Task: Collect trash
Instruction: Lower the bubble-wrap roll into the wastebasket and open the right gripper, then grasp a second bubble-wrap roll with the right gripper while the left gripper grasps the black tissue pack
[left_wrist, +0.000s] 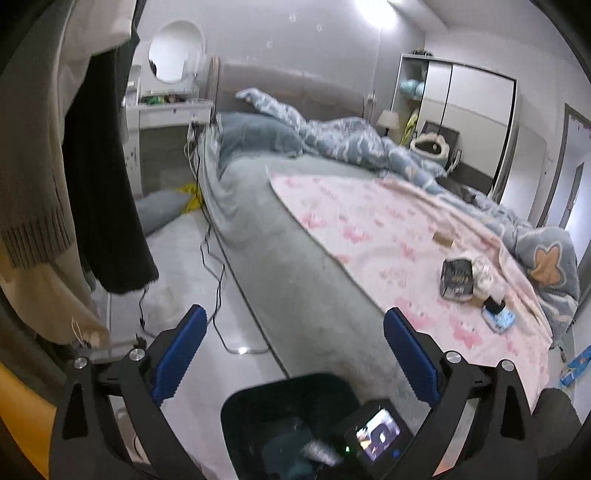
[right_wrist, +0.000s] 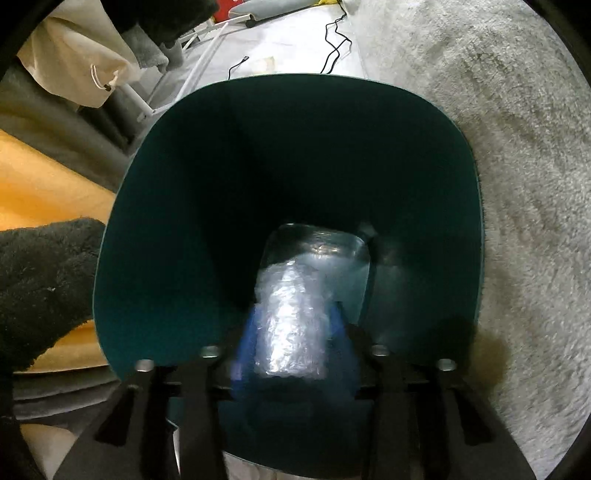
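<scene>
A: Where's the crumpled clear bubble-wrap wad (right_wrist: 291, 325)?
B: Between the right gripper's (right_wrist: 295, 332) blurred blue pads, over the dark green plastic bin (right_wrist: 155, 221); grip unclear.
A: Left gripper (left_wrist: 291, 354)?
B: Spread wide, empty.

Bed (left_wrist: 295, 266) under pink sheet (left_wrist: 373, 221), with rumpled blue duvet (left_wrist: 354, 144), small black box (left_wrist: 457, 277).

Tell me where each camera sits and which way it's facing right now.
Left wrist: on the left gripper, jaws wide and empty, facing across the bed, bin below.
Right wrist: on the right gripper, facing down into the bin, a bubble wrap roll between its blurred fingers.
Shared: the bin, the grey bedside.
</scene>
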